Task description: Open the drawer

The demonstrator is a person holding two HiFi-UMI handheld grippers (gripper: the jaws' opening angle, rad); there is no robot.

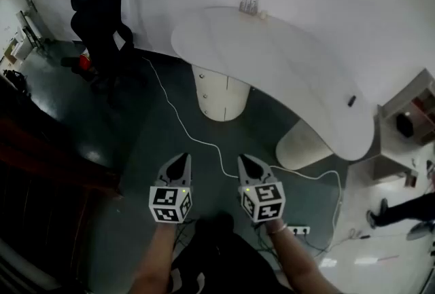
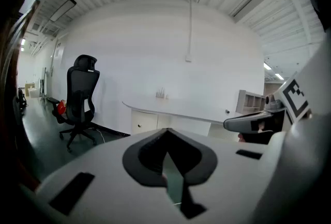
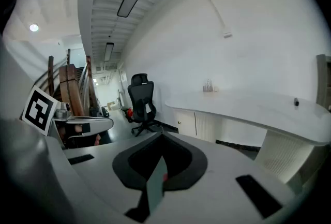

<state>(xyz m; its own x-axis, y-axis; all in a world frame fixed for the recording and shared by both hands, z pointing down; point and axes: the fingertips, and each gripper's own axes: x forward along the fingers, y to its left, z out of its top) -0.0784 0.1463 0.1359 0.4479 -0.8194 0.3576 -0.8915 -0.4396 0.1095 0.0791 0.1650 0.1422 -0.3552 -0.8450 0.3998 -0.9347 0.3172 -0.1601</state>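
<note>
Both grippers are held over the dark floor [image 1: 136,150], side by side and apart, pointing toward the white tabletop [image 1: 285,62].

- I read the left gripper [image 1: 181,160] as clenched, jaws together with nothing between them.
- I read the right gripper [image 1: 246,162] likewise: jaws together, empty.
- The drawer unit [image 1: 217,92] stands under the near left end of the tabletop, a rounded white cabinet with small knobs on its front. Its drawers appear closed. It is well apart from both grippers.
- A white cable [image 1: 178,116] runs across the floor between the grippers and the unit.
- A black office chair [image 1: 102,21] stands left of the tabletop.
- A small dark object [image 1: 351,100] lies near the tabletop's right end; I cannot identify it.
</note>
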